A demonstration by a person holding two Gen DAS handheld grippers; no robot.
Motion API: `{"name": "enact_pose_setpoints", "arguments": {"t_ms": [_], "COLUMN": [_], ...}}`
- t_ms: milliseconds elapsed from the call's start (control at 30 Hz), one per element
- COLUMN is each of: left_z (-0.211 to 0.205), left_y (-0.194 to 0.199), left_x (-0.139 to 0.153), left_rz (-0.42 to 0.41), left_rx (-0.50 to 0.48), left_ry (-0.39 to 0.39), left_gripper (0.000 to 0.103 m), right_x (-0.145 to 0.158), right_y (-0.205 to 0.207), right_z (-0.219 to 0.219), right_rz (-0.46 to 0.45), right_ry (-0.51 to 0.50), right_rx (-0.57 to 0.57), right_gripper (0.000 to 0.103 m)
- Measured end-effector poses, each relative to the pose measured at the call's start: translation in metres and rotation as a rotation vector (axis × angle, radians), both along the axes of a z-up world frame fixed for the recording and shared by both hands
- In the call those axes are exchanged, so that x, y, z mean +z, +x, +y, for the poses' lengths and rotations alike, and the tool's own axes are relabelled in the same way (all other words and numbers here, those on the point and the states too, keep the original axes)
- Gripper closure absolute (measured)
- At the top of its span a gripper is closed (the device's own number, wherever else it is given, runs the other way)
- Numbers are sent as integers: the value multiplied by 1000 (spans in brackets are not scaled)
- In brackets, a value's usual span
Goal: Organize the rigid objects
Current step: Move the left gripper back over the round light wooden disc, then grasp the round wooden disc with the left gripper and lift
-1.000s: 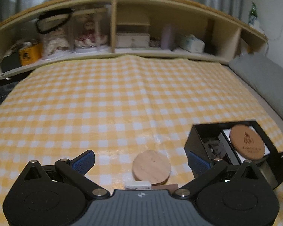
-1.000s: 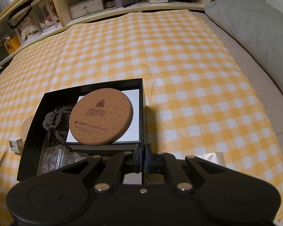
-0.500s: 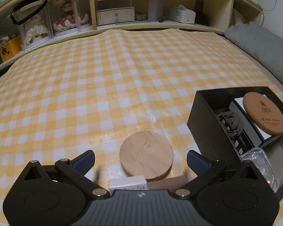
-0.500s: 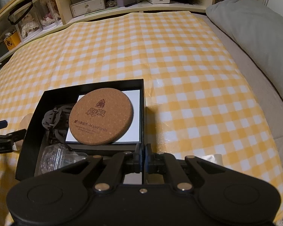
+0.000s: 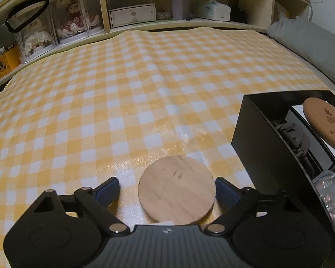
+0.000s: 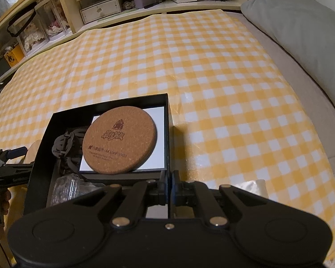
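Observation:
A round wooden disc [image 5: 176, 187] lies flat on the yellow chequered cloth [image 5: 145, 89], between the blue fingertips of my left gripper [image 5: 167, 189]. Its jaws are closing: the right pad [image 5: 225, 189] is at the disc's edge, while the left pad [image 5: 107, 189] stands a little off it. Right of the disc stands a black box [image 5: 256, 151]. It holds a cork coaster [image 6: 119, 140] on a white card [image 6: 155, 118], a dark hair claw [image 6: 64, 149] and a clear plastic piece [image 6: 67, 187]. My right gripper [image 6: 169, 192] is shut on the black box's [image 6: 109, 102] near right wall.
A small white item [image 5: 165, 223] peeks from under the disc's near edge. A wooden shelf [image 5: 131, 11] with doll cases, a drawer box and a tissue box runs along the back. A grey pillow [image 6: 301, 29] lies at the right, white paper [image 6: 254, 187] near the box.
My left gripper has come down and forward until the wooden disc sits between its fingers, and its jaws have narrowed. The right gripper and the box have not moved.

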State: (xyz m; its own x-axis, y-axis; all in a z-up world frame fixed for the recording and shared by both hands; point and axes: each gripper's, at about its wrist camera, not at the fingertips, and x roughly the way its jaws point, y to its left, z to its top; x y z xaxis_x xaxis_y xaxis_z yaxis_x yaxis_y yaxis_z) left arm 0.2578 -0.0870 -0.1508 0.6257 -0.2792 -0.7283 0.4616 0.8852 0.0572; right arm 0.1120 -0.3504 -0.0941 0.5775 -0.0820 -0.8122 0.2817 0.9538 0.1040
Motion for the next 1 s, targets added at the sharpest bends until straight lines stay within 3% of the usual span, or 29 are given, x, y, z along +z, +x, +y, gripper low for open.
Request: {"name": "enact_pose_setpoints", "arguments": {"t_ms": [233,700,1000], "left_z": [-3,-2,-2], "left_y": [-1,0,-8], "left_x": [3,8,55], "left_rz": [-3,14,-42], "left_rx": [-41,-16,-2], "left_ry": [-6,-17,-110], "left_gripper": [35,35,35], "right_x": [0,0,0], "right_y": [0,1,1], "right_z": [3,4,4], "right_rz": [1,2,2], "right_ry": [-8,-9,-9], "right_rx": [-1,-1,-2], "right_gripper": [99,99,99]}}
